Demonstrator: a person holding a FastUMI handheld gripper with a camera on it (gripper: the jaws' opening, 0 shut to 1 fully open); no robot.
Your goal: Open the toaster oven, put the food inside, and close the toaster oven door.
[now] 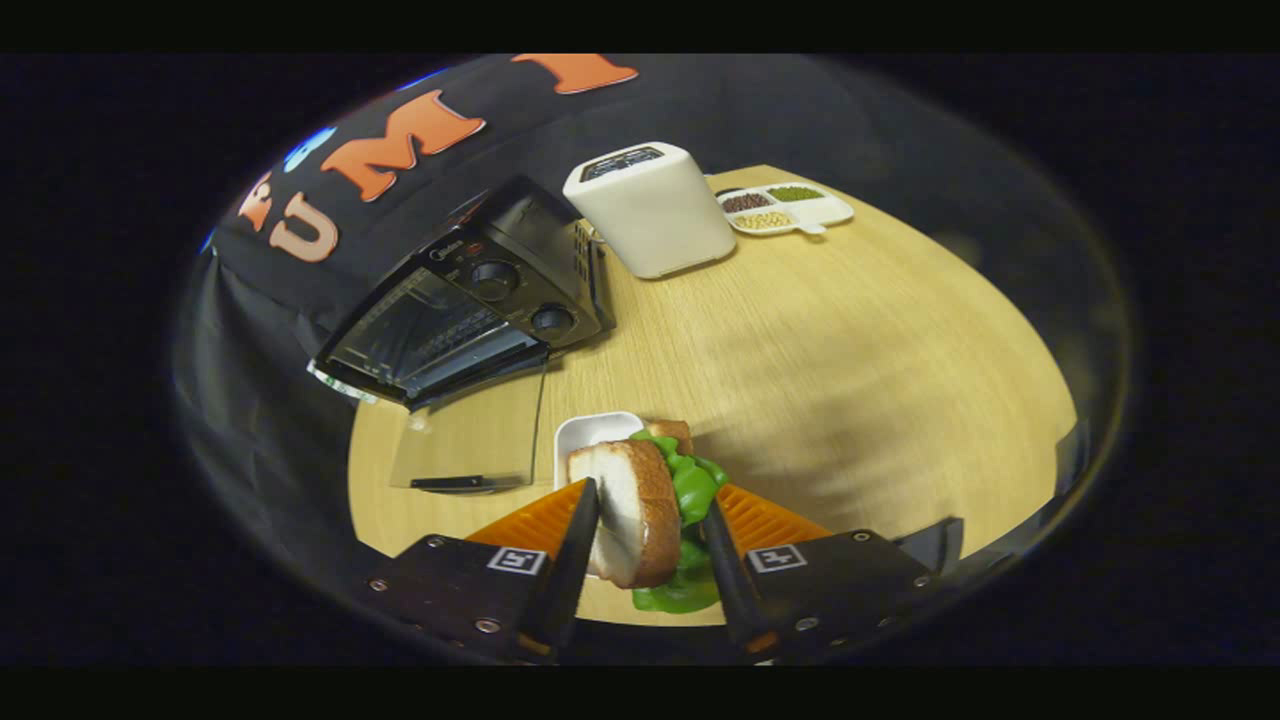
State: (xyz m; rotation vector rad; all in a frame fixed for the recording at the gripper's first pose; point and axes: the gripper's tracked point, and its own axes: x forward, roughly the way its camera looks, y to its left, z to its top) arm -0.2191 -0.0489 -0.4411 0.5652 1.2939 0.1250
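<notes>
The sandwich (640, 510) sits between the two fingers of the tongs (648, 520), held above the tabletop (850, 360). It is made of bread slices with green lettuce between them, and it stands on edge, the cut face of one slice turned toward the left finger and the lettuce spilling out toward the right finger. Both fingers press on it, one against each side, so the tongs are clamped on the sandwich.

Just beyond the sandwich, partly hidden by it, lies a small white dish (588, 437) on the tabletop.

Ahead and to the left stands the oven (470, 300), a dark box with two round knobs on its front panel beside the window. Its glass door (470, 445) is swung fully down and lies flat, reaching out toward the dish, with the dark handle at its near edge. The oven's mouth is open; what is inside cannot be made out.

Beside the oven, farther back, stands a white boxy appliance (650, 210) with a dark panel on top. Beyond that, near the far edge of the tabletop, lies a white divided tray (790, 208) holding three sorts of small grains or beans, each in its own compartment.
</notes>
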